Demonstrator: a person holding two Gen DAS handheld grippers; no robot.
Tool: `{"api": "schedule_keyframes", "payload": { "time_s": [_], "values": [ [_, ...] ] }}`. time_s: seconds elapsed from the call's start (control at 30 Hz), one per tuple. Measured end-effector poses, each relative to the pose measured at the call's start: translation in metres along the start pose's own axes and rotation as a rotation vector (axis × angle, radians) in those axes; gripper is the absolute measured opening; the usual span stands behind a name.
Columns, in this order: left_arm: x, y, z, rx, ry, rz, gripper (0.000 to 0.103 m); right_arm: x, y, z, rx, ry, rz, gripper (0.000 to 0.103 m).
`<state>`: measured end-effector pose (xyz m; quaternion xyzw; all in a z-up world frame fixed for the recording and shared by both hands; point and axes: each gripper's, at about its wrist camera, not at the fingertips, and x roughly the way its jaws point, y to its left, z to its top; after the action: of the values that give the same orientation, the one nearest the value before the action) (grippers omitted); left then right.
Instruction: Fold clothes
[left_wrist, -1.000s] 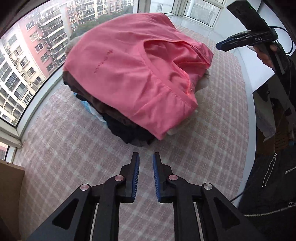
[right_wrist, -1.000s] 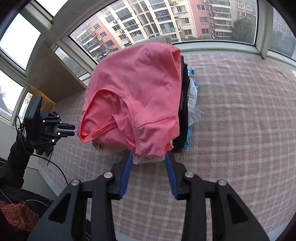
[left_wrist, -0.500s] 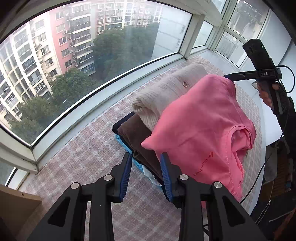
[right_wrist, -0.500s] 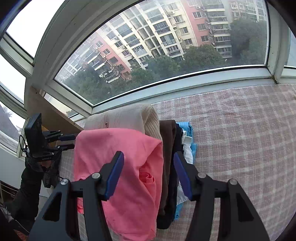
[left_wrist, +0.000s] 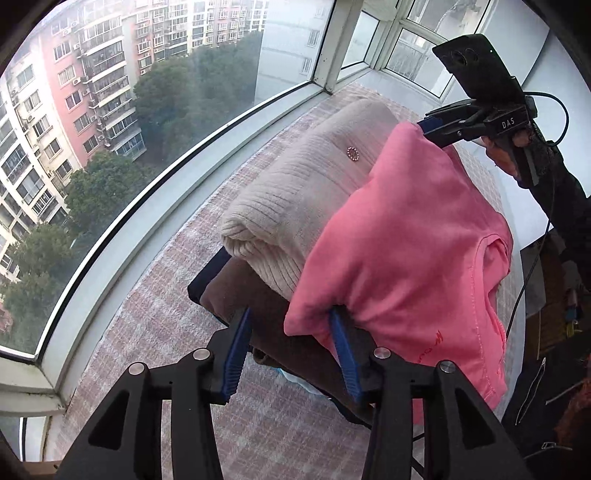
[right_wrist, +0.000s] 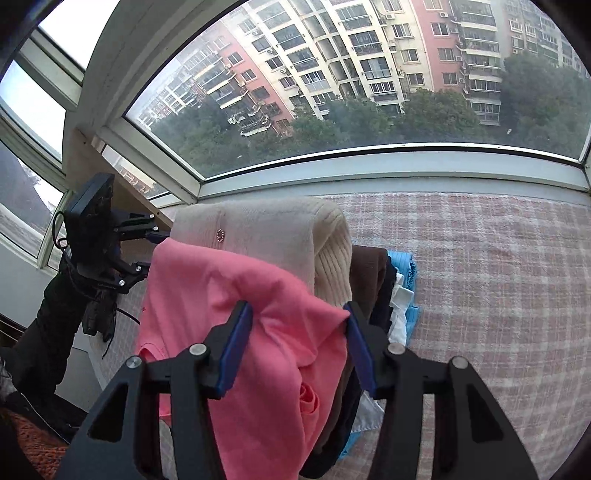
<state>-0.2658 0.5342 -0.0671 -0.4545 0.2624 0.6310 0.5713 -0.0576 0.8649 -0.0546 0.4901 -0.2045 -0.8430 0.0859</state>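
Note:
A pink shirt (left_wrist: 413, 236) lies half pulled off a stack of folded clothes: a cream ribbed sweater (left_wrist: 303, 206) on top, a brown garment (left_wrist: 258, 306) and dark and blue pieces below. My left gripper (left_wrist: 291, 347) is open, its jaws wide at one corner of the pink shirt, the right pad under the cloth. My right gripper (right_wrist: 297, 339) is open, with the pink shirt (right_wrist: 229, 295) bunched between its jaws at the other corner. It also shows in the left wrist view (left_wrist: 432, 129). The cream sweater (right_wrist: 273, 232) lies behind.
The stack rests on a pink checked cloth (right_wrist: 480, 277) on a window ledge. A white window frame (left_wrist: 155, 192) runs close behind the stack. The person's dark sleeve (left_wrist: 569, 206) is at the right.
Both grippers have opened wide and moved up to the far corners of the pink shirt. The shirt has slid toward the person, uncovering the cream sweater.

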Motion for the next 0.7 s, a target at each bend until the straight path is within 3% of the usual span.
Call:
{"api": "schedule_keyframes", "payload": {
  "time_s": [0.07,0.1,0.13,0.17,0.33,0.5,0.53,0.6,0.63,0.7],
  "values": [
    [-0.001,-0.001,0.0,0.009,-0.012,-0.007,0.034,-0.003,0.009,-0.002,-0.024,-0.011,-0.033,0.021],
    [-0.003,-0.003,-0.002,0.01,-0.02,-0.016,0.027,-0.004,0.014,-0.003,-0.037,-0.016,-0.049,0.016],
    [-0.005,-0.006,-0.004,0.013,-0.022,-0.001,0.01,-0.006,0.02,-0.004,-0.051,-0.023,-0.062,0.014],
    [-0.008,-0.009,-0.005,0.016,-0.024,0.015,0.005,-0.007,0.026,-0.005,-0.066,-0.033,-0.069,0.013],
    [-0.033,-0.027,-0.012,0.056,-0.058,0.118,0.003,-0.029,0.045,-0.013,-0.095,-0.087,-0.082,0.011],
    [-0.062,-0.03,-0.004,0.085,-0.11,0.196,0.003,-0.058,0.051,-0.005,-0.112,-0.198,-0.105,0.008],
    [-0.064,-0.03,-0.001,0.092,-0.116,0.218,0.004,-0.057,0.048,-0.002,-0.118,-0.207,-0.132,0.008],
    [-0.051,-0.017,0.006,0.071,-0.094,0.214,0.008,-0.045,0.03,0.002,-0.095,-0.164,-0.28,0.009],
    [-0.042,-0.009,0.007,0.047,-0.083,0.254,0.008,-0.039,0.018,0.002,-0.064,-0.141,-0.346,0.009],
    [-0.033,0.002,0.0,0.009,-0.043,0.269,0.008,-0.041,-0.008,-0.002,0.05,-0.144,-0.35,0.01]
  ]
}}
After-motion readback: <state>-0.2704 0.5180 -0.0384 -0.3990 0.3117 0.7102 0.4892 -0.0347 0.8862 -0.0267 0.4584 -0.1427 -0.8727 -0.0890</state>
